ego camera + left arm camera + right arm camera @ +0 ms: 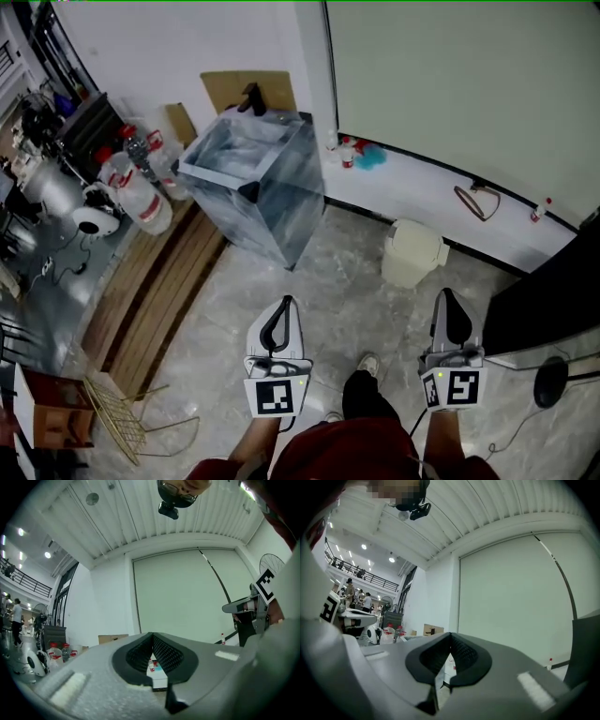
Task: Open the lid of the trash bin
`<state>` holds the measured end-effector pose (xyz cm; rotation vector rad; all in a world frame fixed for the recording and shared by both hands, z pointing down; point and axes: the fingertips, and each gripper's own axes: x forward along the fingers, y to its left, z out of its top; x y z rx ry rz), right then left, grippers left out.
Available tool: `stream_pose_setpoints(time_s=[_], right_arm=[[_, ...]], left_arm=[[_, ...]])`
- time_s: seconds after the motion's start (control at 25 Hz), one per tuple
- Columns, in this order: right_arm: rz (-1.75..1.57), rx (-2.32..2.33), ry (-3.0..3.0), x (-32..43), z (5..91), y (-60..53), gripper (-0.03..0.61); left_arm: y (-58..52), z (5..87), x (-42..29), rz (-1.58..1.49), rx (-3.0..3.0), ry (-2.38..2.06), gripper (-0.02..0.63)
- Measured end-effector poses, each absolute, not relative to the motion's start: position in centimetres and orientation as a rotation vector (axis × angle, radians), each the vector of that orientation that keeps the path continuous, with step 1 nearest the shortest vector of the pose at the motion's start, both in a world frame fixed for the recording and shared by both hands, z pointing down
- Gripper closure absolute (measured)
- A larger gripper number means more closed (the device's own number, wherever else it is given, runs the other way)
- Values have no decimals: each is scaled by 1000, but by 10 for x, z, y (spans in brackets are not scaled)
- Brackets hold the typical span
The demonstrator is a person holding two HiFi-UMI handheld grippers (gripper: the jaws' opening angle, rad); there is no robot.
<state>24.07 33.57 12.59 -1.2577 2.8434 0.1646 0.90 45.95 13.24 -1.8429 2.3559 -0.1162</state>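
Observation:
The trash bin (412,251) is small and cream-coloured, and it stands on the marble floor by the white ledge with its lid down. Both grippers are held low and near my body, well short of the bin. In the head view my left gripper (287,302) points forward to the bin's left, and my right gripper (444,294) points forward just right of it. The left gripper (152,634) and the right gripper (450,634) each have their jaws shut tip to tip on nothing. Both gripper views look up at the wall, so the bin is hidden there.
A large box wrapped in clear film (253,183) stands ahead on the left. Big water bottles (141,192), wooden boards (159,281) and a gold wire rack (117,412) lie further left. A white ledge (450,202) runs along the wall, and a black fan base (553,380) sits at right.

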Motion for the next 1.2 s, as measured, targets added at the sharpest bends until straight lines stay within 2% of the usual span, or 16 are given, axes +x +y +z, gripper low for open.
stream_pose_setpoints(time_s=[0.32, 0.64, 0.92, 1.2], right_arm=[[138, -1342, 2821, 263, 130, 242, 578], [44, -1508, 2725, 319, 148, 176, 578], [14, -1595, 2666, 350, 158, 144, 578], [15, -1640, 2654, 351, 165, 121, 578]], left_arm=[[350, 126, 19, -115, -1907, 2317, 611], [257, 122, 63, -148, -2030, 2178, 611], [198, 123, 95, -120, -2088, 2080, 611], [165, 136, 99, -115, -2144, 2055, 611]])
